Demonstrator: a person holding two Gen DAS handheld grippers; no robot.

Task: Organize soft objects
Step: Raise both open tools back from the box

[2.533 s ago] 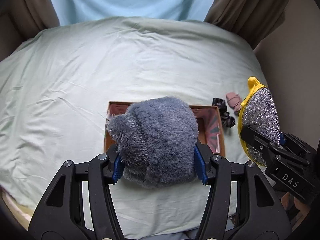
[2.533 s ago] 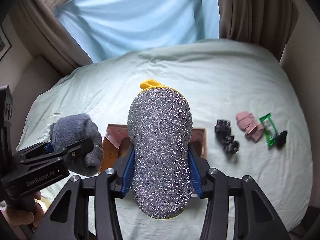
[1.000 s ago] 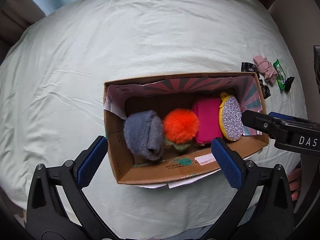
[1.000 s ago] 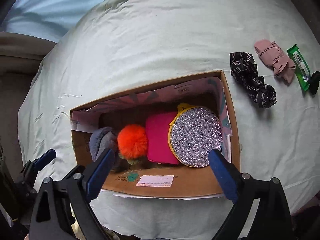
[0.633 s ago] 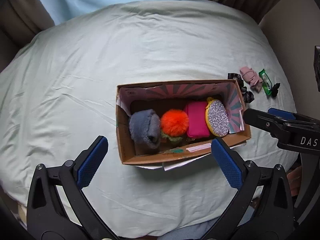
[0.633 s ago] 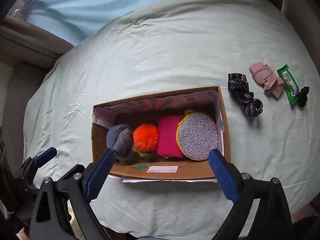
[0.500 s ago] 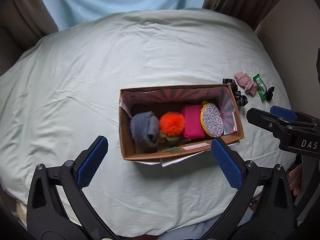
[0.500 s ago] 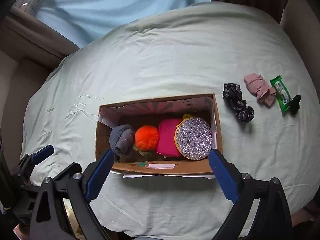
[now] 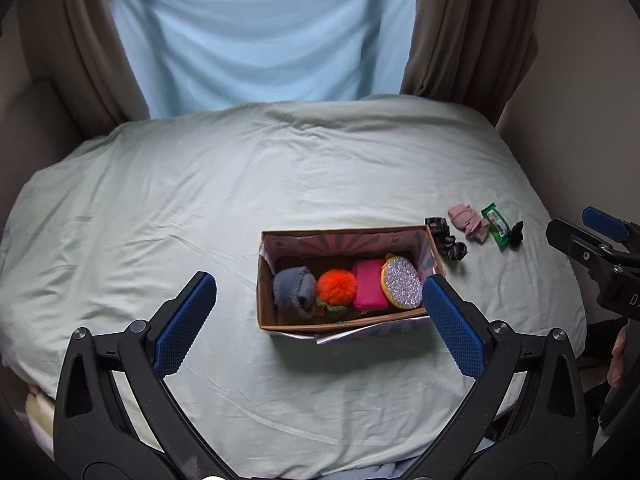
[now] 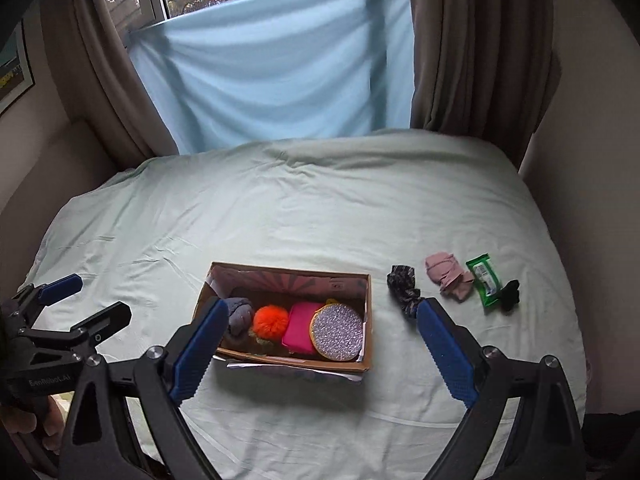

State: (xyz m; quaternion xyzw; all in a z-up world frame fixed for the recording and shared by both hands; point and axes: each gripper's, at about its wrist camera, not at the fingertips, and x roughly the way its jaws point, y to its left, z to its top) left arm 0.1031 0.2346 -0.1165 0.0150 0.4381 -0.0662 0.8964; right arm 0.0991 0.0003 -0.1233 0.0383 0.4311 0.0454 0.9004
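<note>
One cardboard box [image 10: 370,365] ahead of my fingers, holding four soft items: grey [image 10: 239,317], orange [image 10: 271,321], pink [image 10: 303,328], glittery [image 10: 337,333]. Right of my fingers, four loose pieces [image 10: 455,284].

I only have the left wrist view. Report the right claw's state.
Observer: The right claw is wide open, with nothing between its pads.
Operator: Check the dark scrunchie against the box corner.
Observer: The dark scrunchie lies clear of the cardboard box; a strip of bed sheet shows between them.
Operator: Tell me what holds the left claw.
Observer: A hand grips the handle of the left claw, at the picture's lower left.
</note>
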